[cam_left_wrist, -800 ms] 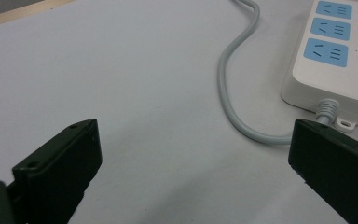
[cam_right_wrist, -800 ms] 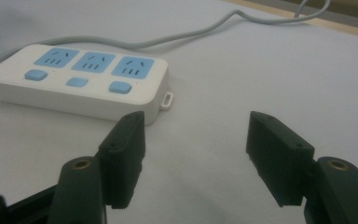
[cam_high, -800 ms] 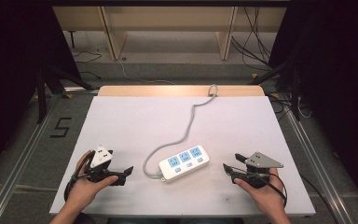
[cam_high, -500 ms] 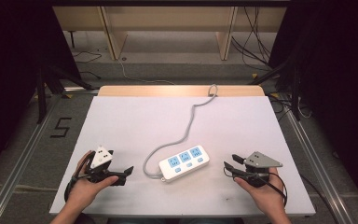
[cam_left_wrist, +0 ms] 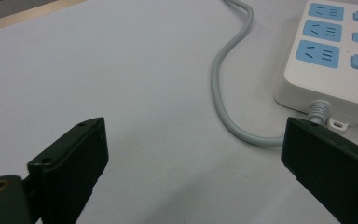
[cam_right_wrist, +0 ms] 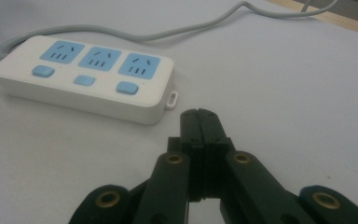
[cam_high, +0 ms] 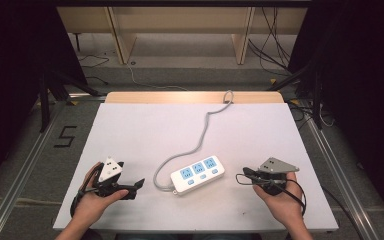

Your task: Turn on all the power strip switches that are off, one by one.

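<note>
Bench [cam_high: 145, 125]: white-topped, with a bare wooden strip along the far edge; it carries everything below.
Power strip [cam_high: 198, 174]: white body, three blue sockets and three blue switches; lies flat near the front middle of the bench, between the two grippers and touching neither.
Cord [cam_high: 202, 132]: grey; leaves the strip's left end, loops, then runs to the far edge of the bench.
Left gripper [cam_left_wrist: 191, 154]: jaws wide apart and empty, aimed at the cord end of the strip.
Right gripper [cam_right_wrist: 199, 116]: jaws pressed together on nothing, tips just short of the strip's mounting tab.
Risk: closed jaws would probably push the light strip aside rather than seize it; the slack cord loop near the left jaws may snag and drag the strip.
</note>
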A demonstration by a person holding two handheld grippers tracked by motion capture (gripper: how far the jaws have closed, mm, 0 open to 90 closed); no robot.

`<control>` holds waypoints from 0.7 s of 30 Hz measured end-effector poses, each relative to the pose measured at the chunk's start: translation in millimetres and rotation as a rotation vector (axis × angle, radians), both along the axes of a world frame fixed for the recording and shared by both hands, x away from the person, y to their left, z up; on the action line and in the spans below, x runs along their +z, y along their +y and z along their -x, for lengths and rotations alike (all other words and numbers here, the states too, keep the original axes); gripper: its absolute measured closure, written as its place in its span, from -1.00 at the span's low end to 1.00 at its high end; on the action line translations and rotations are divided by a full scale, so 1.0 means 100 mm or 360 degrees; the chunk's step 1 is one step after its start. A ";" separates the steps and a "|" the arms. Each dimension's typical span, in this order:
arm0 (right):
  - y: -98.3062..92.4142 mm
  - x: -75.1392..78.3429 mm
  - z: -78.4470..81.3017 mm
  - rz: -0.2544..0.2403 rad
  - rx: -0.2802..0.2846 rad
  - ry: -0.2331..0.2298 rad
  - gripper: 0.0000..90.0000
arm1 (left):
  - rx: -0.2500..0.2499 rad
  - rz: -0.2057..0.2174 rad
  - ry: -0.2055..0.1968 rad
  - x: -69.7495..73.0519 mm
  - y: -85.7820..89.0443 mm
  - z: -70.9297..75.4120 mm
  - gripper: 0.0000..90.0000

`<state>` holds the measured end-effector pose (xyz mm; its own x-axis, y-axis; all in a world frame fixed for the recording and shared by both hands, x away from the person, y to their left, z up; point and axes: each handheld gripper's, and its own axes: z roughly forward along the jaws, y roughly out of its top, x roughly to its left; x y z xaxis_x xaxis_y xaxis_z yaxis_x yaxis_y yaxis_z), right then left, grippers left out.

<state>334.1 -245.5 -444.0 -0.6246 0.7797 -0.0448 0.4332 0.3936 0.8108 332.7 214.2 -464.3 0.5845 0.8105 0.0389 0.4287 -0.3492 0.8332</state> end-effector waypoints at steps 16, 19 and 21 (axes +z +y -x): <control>0.16 0.06 -0.02 -0.0048 0.0058 0.0134 1.00 | 0.0011 -0.0008 -0.0028 0.02 -0.01 0.01 -0.83; 0.20 0.06 -0.03 -0.0044 0.0069 0.0146 1.00 | 0.0010 -0.0008 -0.0029 0.02 -0.01 0.01 -0.83; 0.23 0.07 -0.03 -0.0039 0.0084 0.0154 1.00 | 0.0007 -0.0005 -0.0028 0.02 -0.01 0.01 -0.83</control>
<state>337.5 -222.8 -437.1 -0.6652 0.7458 0.0363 0.4891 0.3984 0.7759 331.6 213.1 -462.0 0.5800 0.8130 0.0519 0.4154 -0.3500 0.8396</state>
